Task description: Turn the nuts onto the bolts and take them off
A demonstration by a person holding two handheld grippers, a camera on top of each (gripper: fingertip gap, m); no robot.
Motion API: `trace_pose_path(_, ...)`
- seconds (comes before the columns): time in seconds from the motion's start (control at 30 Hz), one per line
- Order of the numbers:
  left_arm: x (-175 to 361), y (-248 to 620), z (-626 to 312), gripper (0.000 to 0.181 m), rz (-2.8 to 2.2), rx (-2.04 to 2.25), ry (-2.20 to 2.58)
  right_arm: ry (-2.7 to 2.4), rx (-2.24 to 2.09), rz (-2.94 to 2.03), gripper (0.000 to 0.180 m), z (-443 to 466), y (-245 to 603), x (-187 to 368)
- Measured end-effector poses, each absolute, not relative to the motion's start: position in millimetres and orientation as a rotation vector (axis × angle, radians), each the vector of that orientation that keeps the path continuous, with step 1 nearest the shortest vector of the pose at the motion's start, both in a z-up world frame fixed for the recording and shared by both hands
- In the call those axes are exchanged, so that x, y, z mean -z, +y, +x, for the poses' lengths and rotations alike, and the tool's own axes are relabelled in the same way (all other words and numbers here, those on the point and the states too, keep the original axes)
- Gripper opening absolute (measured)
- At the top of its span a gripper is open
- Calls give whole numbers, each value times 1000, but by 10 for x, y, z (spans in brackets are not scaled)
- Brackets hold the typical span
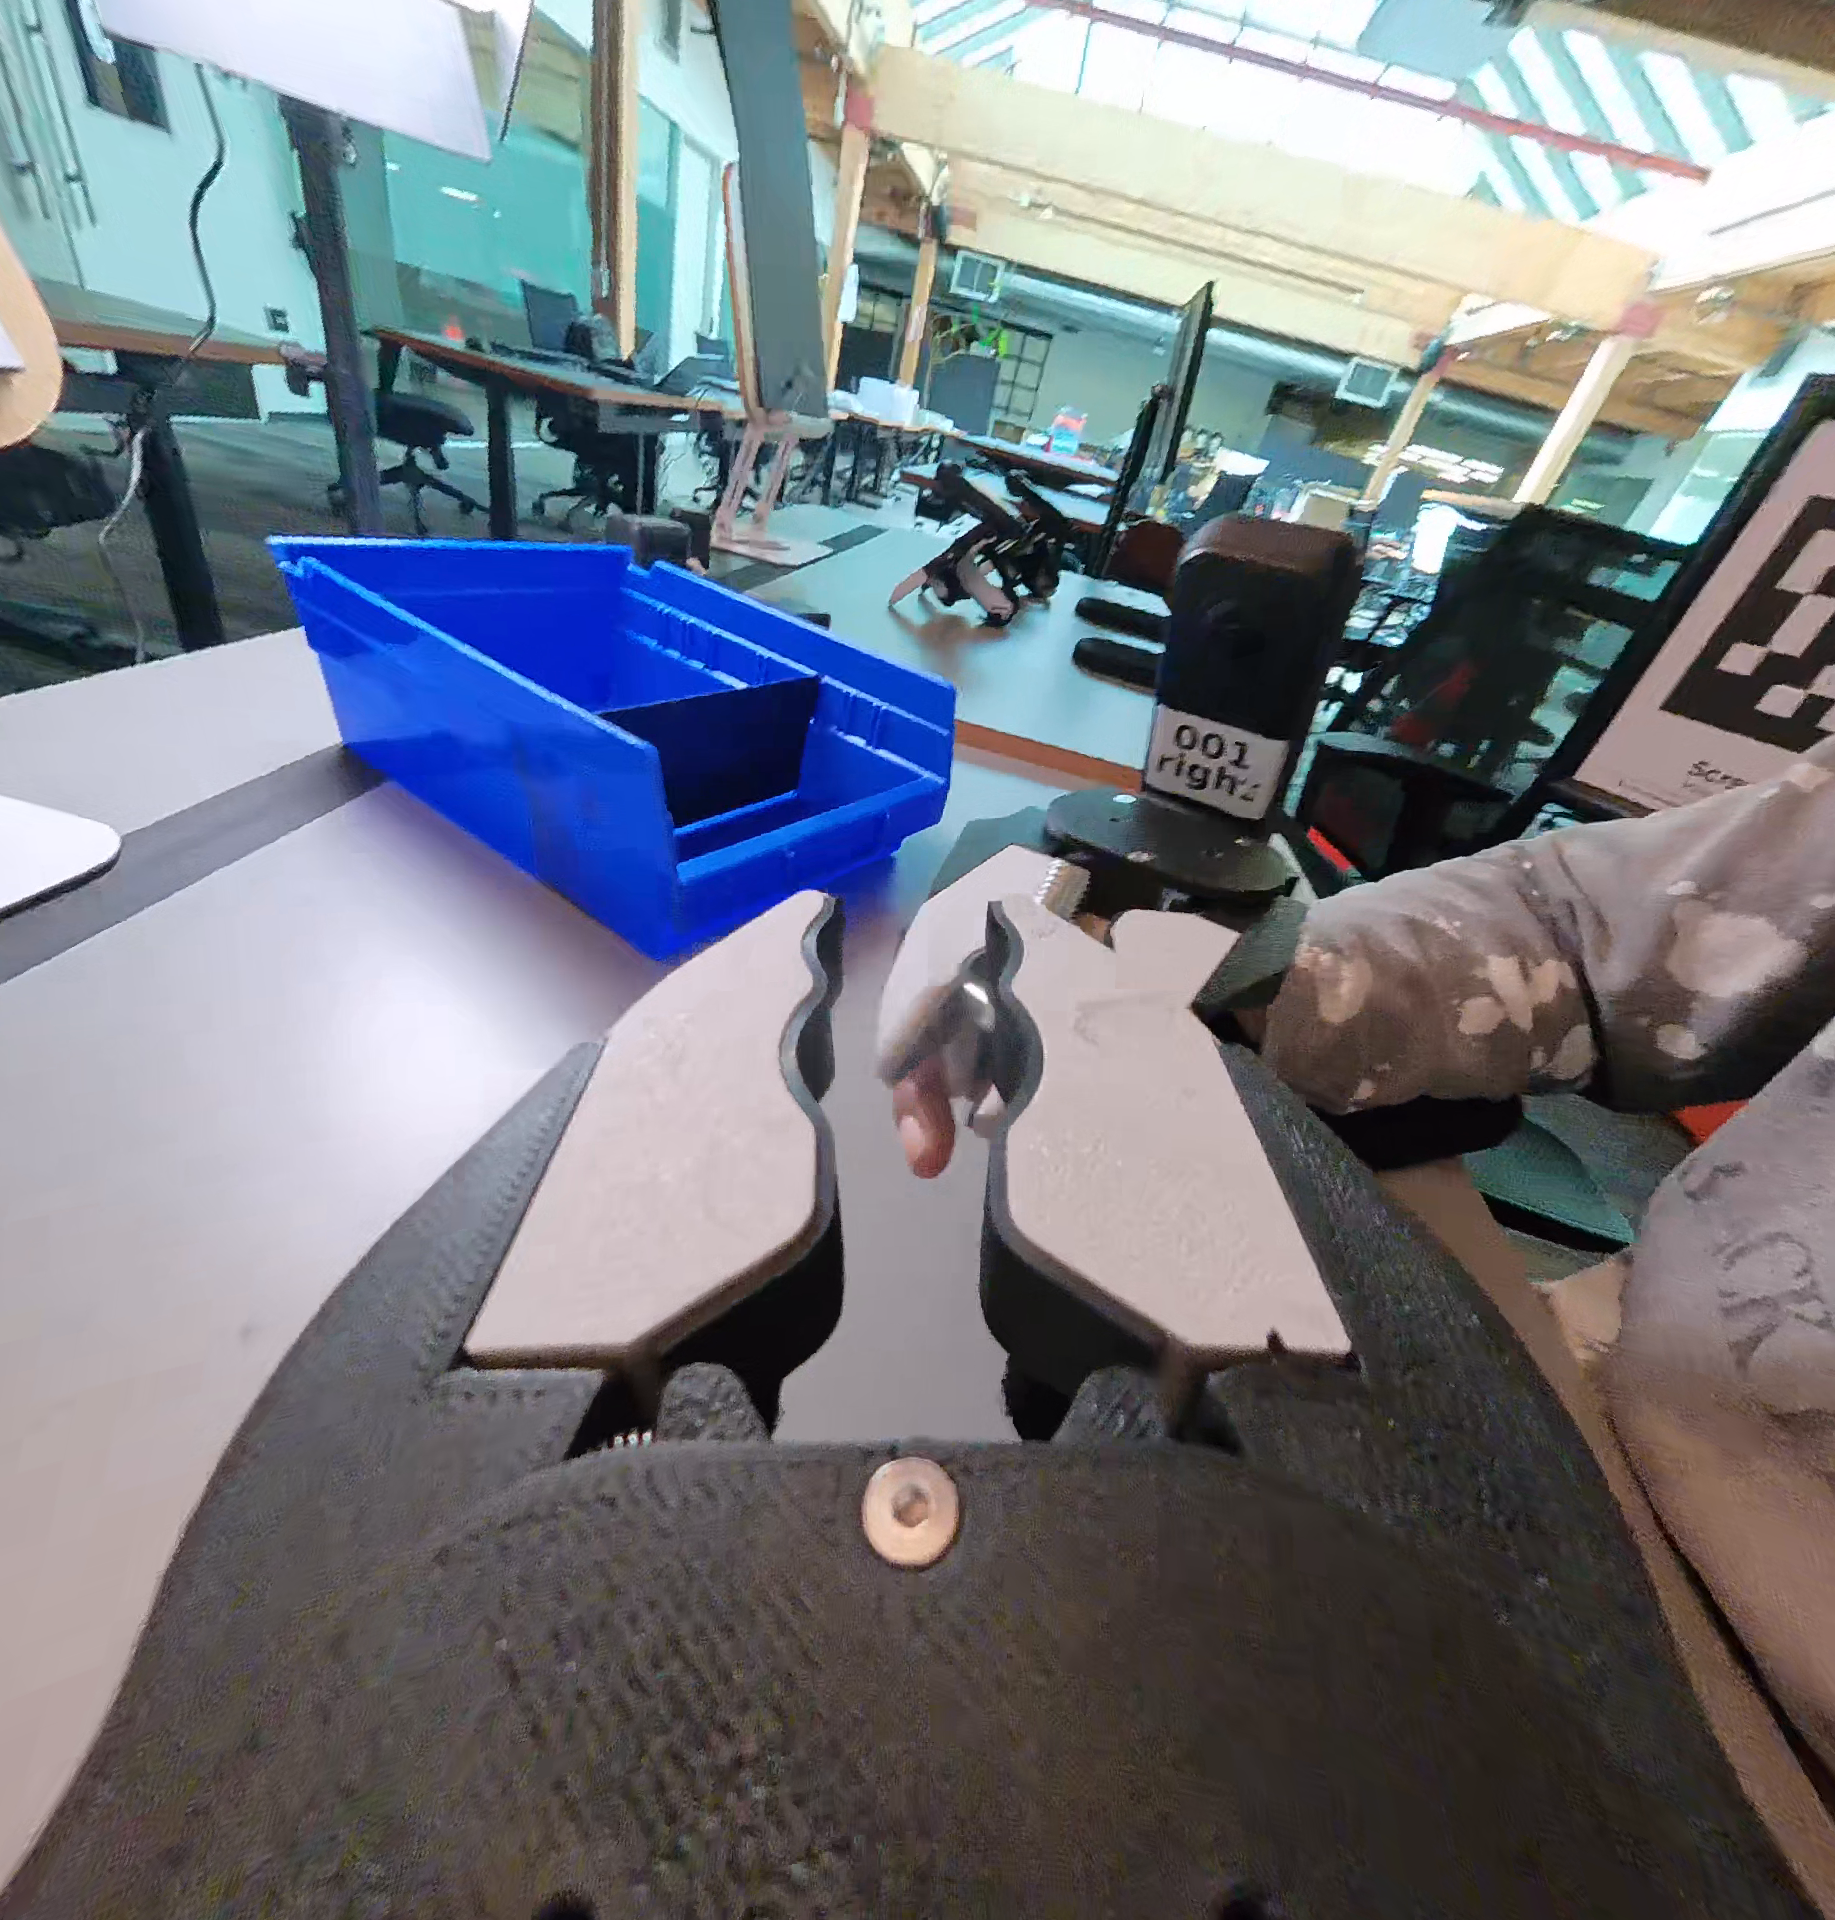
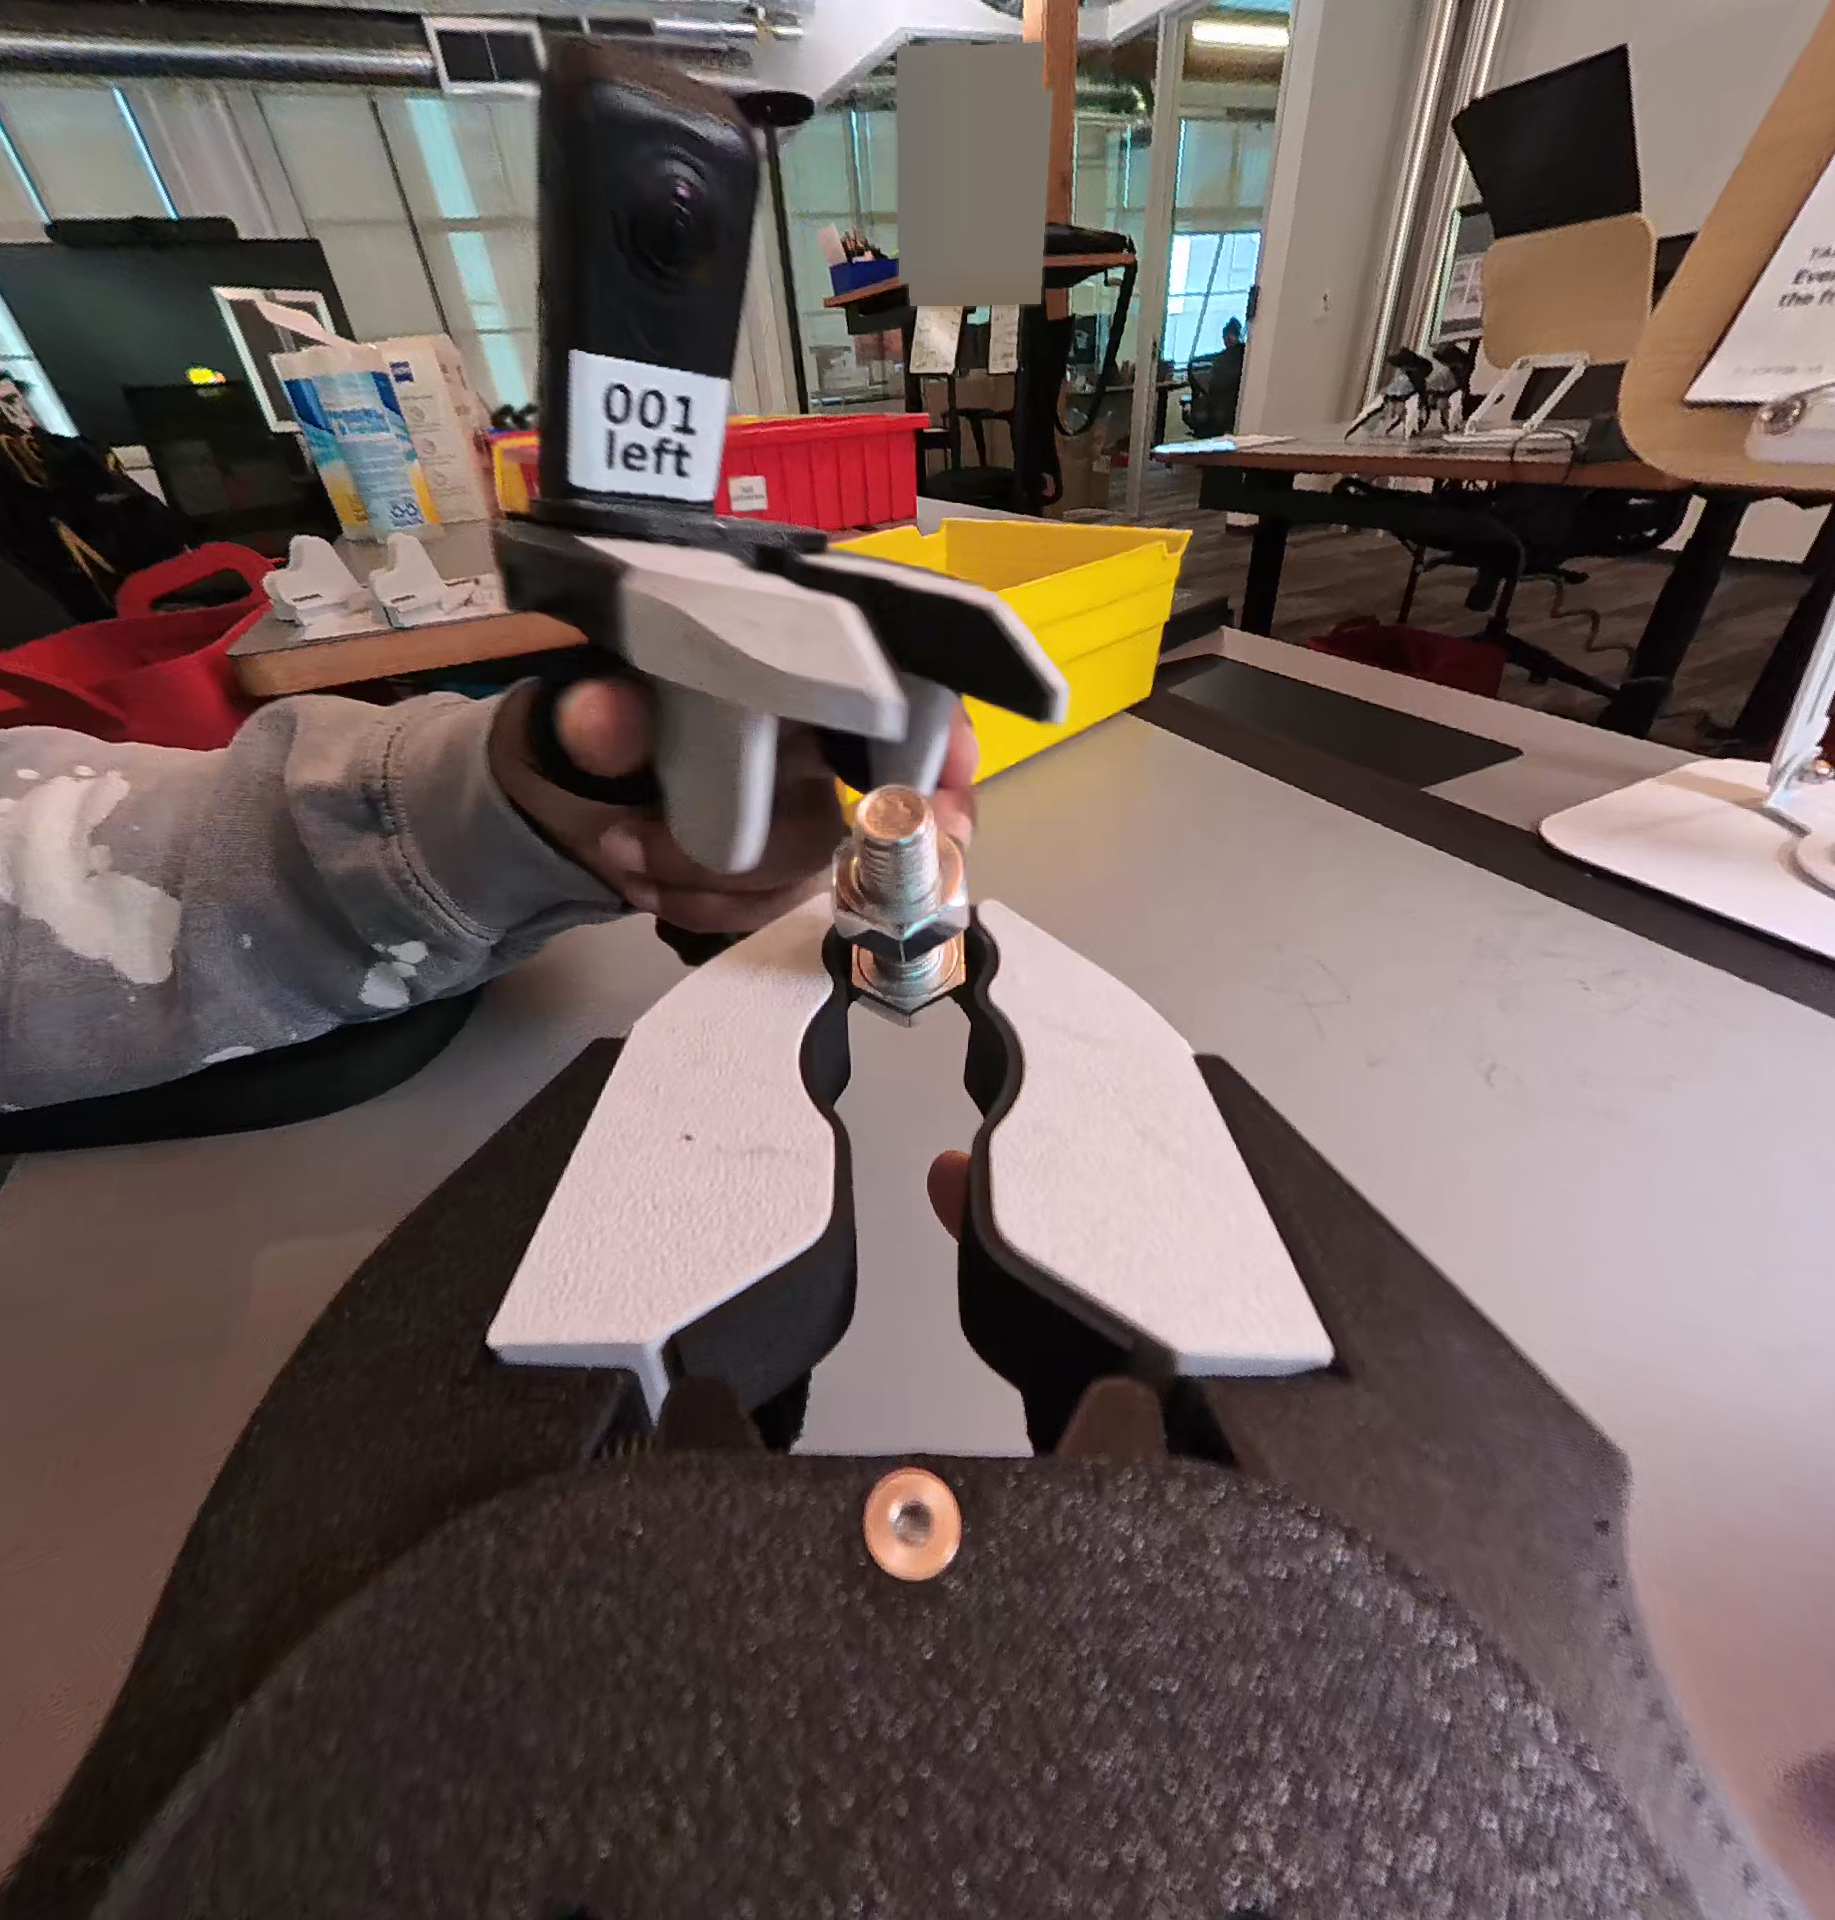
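In the right wrist view my right gripper (image 2: pixel 897 951) is shut on a silver bolt (image 2: pixel 897 831) at its fingertips and holds it upright above the grey table (image 2: pixel 1308 987). A hex nut (image 2: pixel 897 912) sits partway down the thread, with a washer on top of it. My left gripper (image 2: pixel 825 821) hangs just behind and above the bolt's top, open and empty. In the left wrist view my left gripper (image 1: pixel 913 914) shows a gap between its fingers. The bolt's thread (image 1: pixel 1064 888) and a blurred metal part (image 1: pixel 970 1013) show at its right finger.
A blue bin (image 1: pixel 539 748) with a black divider stands on the table ahead to the left. A yellow bin (image 2: pixel 1058 592) and a red bin (image 2: pixel 830 468) stand behind the left gripper. A white stand base (image 2: pixel 1702 862) lies at the right. Mottled grey sleeves (image 1: pixel 1515 966) cross both views. Left and right tips are no more than a few centimetres apart.
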State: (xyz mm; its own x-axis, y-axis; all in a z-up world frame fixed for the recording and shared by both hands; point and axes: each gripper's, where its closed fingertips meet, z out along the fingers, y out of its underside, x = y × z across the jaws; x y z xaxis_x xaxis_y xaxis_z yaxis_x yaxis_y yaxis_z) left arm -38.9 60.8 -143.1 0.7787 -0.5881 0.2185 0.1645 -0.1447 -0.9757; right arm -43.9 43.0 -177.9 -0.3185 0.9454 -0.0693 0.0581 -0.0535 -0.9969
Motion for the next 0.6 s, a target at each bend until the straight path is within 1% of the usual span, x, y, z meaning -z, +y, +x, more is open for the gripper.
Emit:
trace_pose_path(0.07, 1369, 543, -266, 31, -1551, 725, 403, -1460, -1467, -1133, 18, -448, 440, 1807)
trace_pose_path(0.13, 1436, 577, -230, 30, -1596, 684, 416, -1469, -1469, -1121, 18, -445, 411, 1804)
trace_pose_path(0.2, 1596, 697, -383, 15, -1696, 538, 355, -1471, -1483, -1078, 18, -424, 360, 1760)
trace_pose_path(0.27, 1683, 722, -467, 18, -1735, 518, 337, -1470, -1478, -1068, 18, -418, 349, 1737)
trace_pose_path(0.5, 1359, 540, -219, 32, -1547, 731, 412, -1473, -1457, -1147, 18, -460, 434, 1840)
trace_pose_path(0.57, 1426, 577, -208, 29, -1590, 700, 408, -1482, -1457, -1133, 18, -456, 402, 1835)
trace_pose_path(0.6, 1495, 625, -251, 22, -1632, 646, 390, -1486, -1462, -1117, 18, -450, 378, 1824)
